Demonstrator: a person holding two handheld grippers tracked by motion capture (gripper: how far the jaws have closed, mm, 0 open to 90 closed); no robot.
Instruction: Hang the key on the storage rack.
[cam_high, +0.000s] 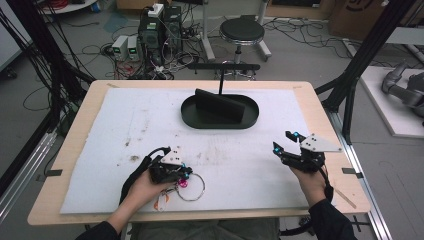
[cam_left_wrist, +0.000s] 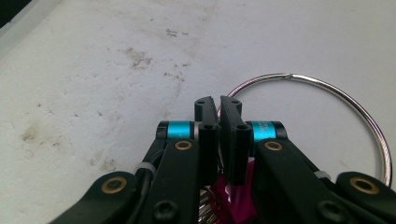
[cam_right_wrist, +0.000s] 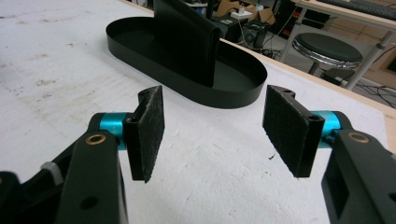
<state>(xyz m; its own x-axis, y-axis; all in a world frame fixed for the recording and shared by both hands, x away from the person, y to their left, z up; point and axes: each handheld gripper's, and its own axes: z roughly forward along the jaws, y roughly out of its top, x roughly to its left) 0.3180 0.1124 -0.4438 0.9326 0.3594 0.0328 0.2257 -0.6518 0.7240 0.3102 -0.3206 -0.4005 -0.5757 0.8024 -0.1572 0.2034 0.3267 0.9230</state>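
The key ring (cam_high: 191, 186) lies flat on the white sheet at the near edge of the bench, just right of the left hand-held gripper (cam_high: 184, 173), which is pinching its rim; the right hand-held gripper (cam_high: 285, 142) is spread, well apart

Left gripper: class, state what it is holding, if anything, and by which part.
The left gripper is shut on the key ring, pinching the wire of the loop at its near side, by the pink tag. The right gripper is open, holding nothing.
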